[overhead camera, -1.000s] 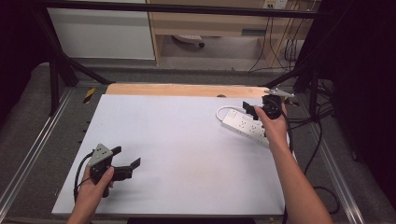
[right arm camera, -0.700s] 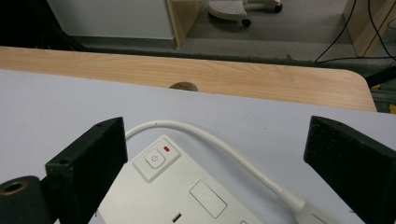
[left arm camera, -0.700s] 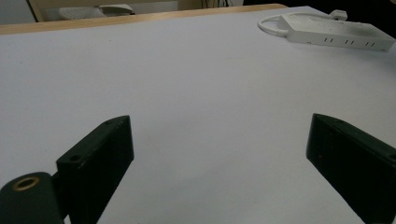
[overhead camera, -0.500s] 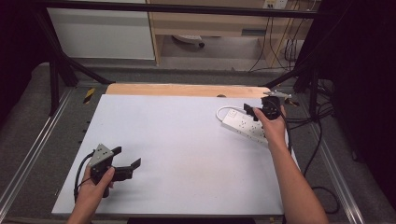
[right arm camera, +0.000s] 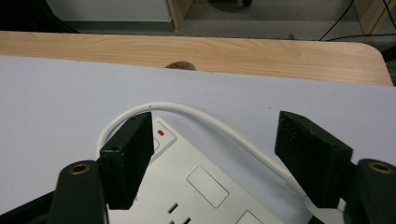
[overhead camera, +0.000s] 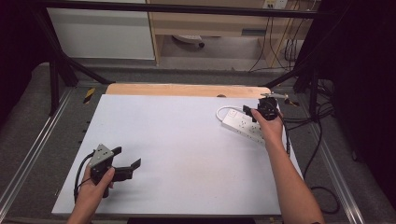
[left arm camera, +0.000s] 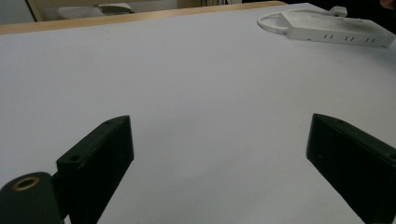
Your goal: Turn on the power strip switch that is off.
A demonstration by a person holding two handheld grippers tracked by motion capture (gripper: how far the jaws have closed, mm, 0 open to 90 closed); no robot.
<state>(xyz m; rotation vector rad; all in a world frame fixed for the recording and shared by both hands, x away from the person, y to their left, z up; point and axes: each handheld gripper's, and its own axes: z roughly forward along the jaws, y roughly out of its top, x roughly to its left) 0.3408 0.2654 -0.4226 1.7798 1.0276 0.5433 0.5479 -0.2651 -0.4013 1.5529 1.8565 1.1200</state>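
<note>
At the far right corner of the bench (overhead camera: 187, 140) — one white power strip (overhead camera: 243, 127), lying flat on the pale sheet, its long axis running diagonally from far-left to near-right, its white cable (right arm camera: 187, 109) looping off the far end and curving back round. Right hand-held gripper (overhead camera: 259, 111): poised directly above the strip's far end, jaws spread wide; in the right gripper view the strip's switch end with its red indicator (right arm camera: 161, 133) sits between and just below the two jaws, the cable arching across the gap. Nothing is held. The strip thus lies straight beneath and slightly ahead of this gripper, so a short descent would likely bring the jaws astride it. Left hand-held gripper (overhead camera: 122, 169): near the front left edge, well apart from the strip, jaws likewise wide and empty — plainly the farther hand. Surface: smooth matte white sheet, with a strip of bare wood (overhead camera: 187, 89) along the far edge. Room: grey floor, dark frame rails, cabinets and trailing black cables (overhead camera: 322, 130) beyond.
</note>
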